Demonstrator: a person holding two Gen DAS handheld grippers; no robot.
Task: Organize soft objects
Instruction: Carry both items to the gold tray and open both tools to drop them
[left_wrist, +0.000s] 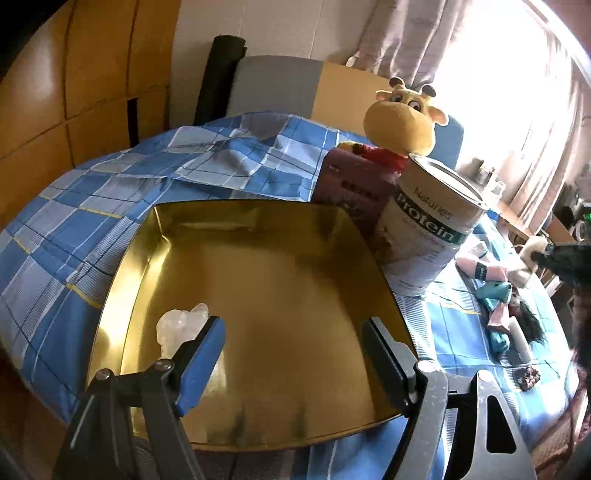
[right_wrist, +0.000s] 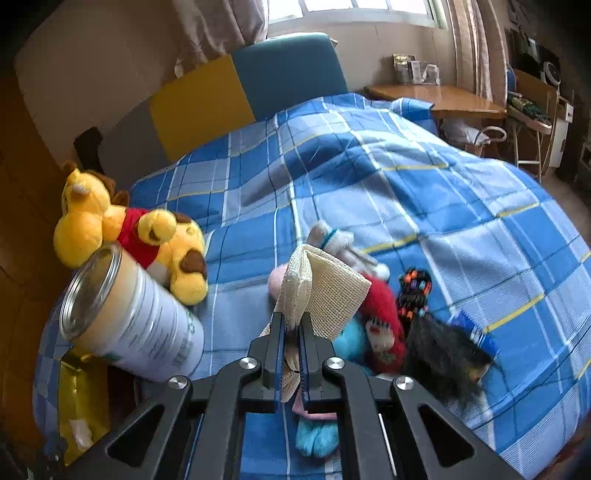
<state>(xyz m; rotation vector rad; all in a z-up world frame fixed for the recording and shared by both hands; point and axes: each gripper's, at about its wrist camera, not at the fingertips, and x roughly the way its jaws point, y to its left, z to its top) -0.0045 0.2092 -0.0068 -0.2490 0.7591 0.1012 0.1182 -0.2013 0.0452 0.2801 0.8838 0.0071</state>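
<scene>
Pinching a cream mesh cloth (right_wrist: 325, 291) in my right claw (right_wrist: 291, 354), I hold it above the toy pile (right_wrist: 380, 325) on the bed (right_wrist: 424, 192). My left claw (left_wrist: 295, 354) gapes wide over the gold tray (left_wrist: 280, 280), which holds one crumpled clear lump (left_wrist: 181, 326). Most sorting remains.

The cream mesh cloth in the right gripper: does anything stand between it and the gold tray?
In the right wrist view, the protein can stands between the mesh cloth and the gold tray; nothing else visible does.
</scene>
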